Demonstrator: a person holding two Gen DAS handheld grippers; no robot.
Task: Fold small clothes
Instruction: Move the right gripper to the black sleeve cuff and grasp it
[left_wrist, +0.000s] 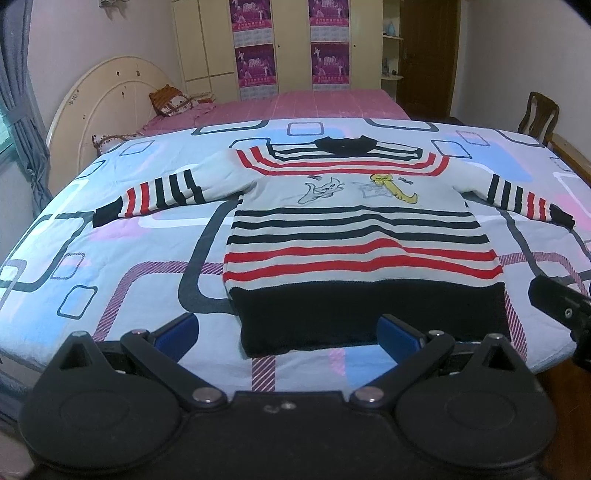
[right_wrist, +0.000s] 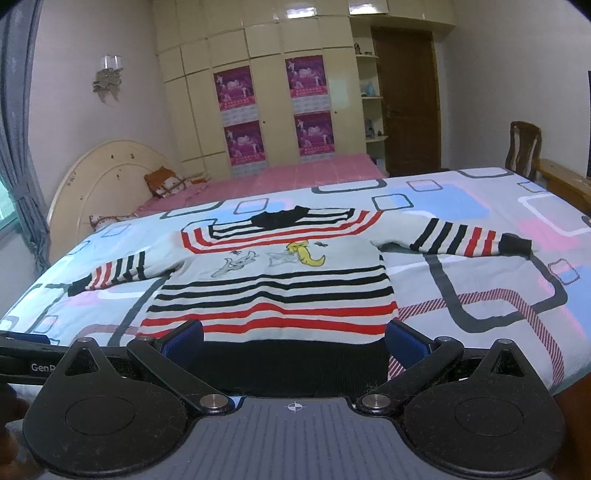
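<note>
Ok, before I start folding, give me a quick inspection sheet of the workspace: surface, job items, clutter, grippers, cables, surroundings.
Surface: patterned quilt spread over the bed, mostly smooth.
Job's things: striped sweater lying flat, front up, both sleeves spread out to the sides, dark hem nearest the grippers; no fold made yet.
Clutter: nothing seen on the quilt apart from the sweater.
Grippers: left gripper open, near the hem's left part; right gripper open, jaws either side of the hem; neither holds cloth.
Cables: nothing seen.
Surroundings: second bed with pink sheet and pillow behind, wardrobe with posters, wooden door, chair, curtain at left.
</note>
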